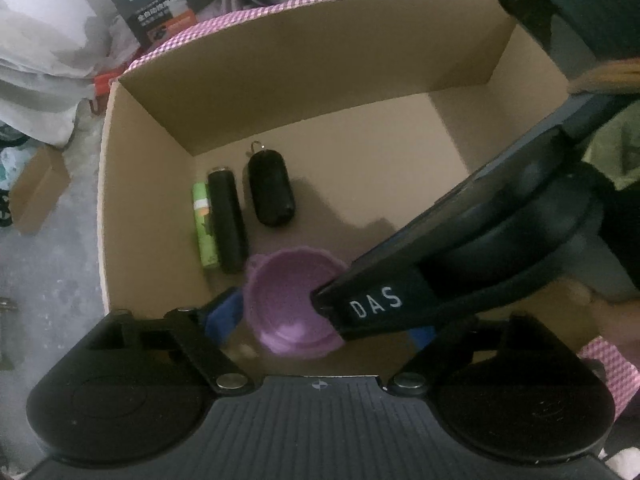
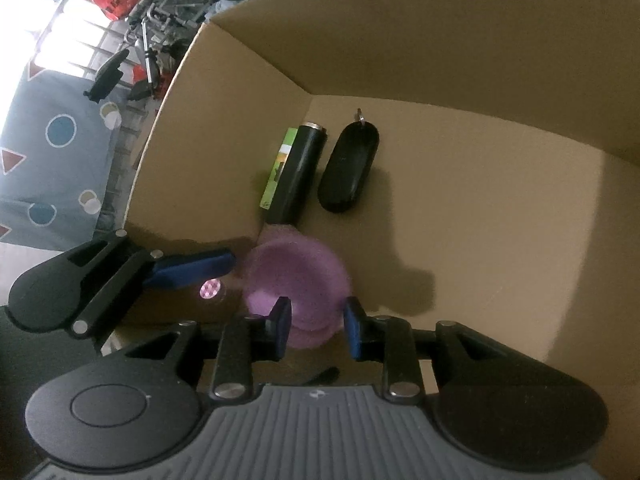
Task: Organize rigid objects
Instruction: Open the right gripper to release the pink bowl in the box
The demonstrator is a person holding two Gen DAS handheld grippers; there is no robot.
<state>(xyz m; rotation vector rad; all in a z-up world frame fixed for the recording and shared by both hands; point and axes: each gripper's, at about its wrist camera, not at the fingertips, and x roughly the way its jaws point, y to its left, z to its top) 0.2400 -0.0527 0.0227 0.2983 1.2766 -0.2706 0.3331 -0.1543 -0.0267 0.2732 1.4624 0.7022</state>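
Both grippers are reaching down into a cardboard box with a pink checked outside. Landmark: the purple bowl, sitting on the box floor near the near wall.

Beyond the bowl, toward the far corner, three things are lying side by side: a green tube closest to the side wall, a black cylinder touching it, and a black oval case with a small metal ring, just apart from the cylinder.

The right gripper is standing with its jaws narrowly parted, straddling the near rim of the bowl; one pad is over the bowl's inside, the other outside. Whether the pads are actually pressing the rim, I cannot tell; there looks to be a gap on the outer side.

The left gripper is hanging wide apart on either side of the bowl, its blue finger just beside the bowl's rim, not touching as far as I can see.

Handling judgement: the bowl is looking like thin, stiff plastic, light, smooth, likely to skid or tip if pinched off-centre. The best hold is probably across the rim wall, one pad inside, one outside, squeezing gently.
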